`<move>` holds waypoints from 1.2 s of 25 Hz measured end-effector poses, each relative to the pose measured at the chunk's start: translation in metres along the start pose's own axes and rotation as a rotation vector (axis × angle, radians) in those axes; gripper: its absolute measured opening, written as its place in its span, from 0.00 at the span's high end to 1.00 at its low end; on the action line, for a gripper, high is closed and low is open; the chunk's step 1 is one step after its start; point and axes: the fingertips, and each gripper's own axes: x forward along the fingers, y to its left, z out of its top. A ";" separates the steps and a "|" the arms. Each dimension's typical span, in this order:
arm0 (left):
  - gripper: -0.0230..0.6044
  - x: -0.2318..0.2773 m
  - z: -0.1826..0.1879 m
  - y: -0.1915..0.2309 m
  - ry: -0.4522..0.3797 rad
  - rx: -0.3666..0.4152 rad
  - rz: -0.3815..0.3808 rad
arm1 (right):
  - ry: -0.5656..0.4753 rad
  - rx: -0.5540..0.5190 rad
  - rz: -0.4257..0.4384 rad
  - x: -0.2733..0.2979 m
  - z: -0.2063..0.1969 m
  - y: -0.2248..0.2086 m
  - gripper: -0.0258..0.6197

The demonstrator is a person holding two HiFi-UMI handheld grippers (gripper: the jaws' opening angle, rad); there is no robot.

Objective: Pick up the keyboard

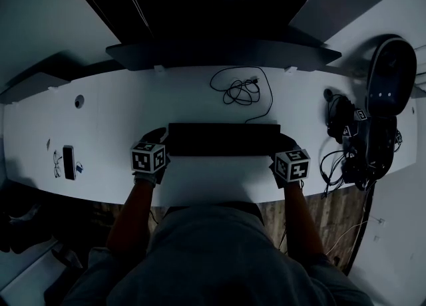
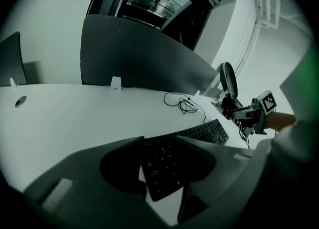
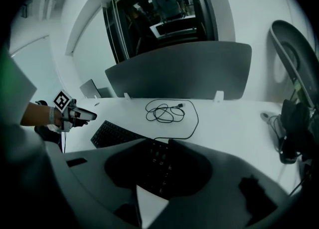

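Closest in: the left gripper (image 1: pixel 158 137) and right gripper (image 1: pixel 285 145), one at each short end of the keyboard (image 1: pixel 223 138). Both sets of jaws stand partly apart with a keyboard end in the gap, and the pads aren't pressing on it as far as I can see. The keyboard lies flat, midway along the tabletop's (image 1: pixel 120 108) front edge and parallel to it. Its cable (image 1: pixel 241 90) is coiled toward the back edge. My guess is a light, stiff, thin plastic slab – smooth sides, so it could slip or tilt. I'd clamp both short ends evenly, clear of the keys – and mind the trailing cable.
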 end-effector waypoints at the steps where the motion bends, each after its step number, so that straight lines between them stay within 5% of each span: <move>1: 0.68 0.003 -0.002 0.002 0.009 -0.012 0.000 | 0.008 0.017 -0.001 0.003 -0.003 -0.005 0.77; 17: 0.48 0.040 -0.007 0.013 0.103 -0.101 -0.046 | 0.151 0.283 -0.018 0.039 -0.048 -0.069 0.58; 30: 0.44 0.057 -0.012 0.013 0.132 -0.226 -0.113 | 0.189 0.326 0.041 0.061 -0.053 -0.078 0.52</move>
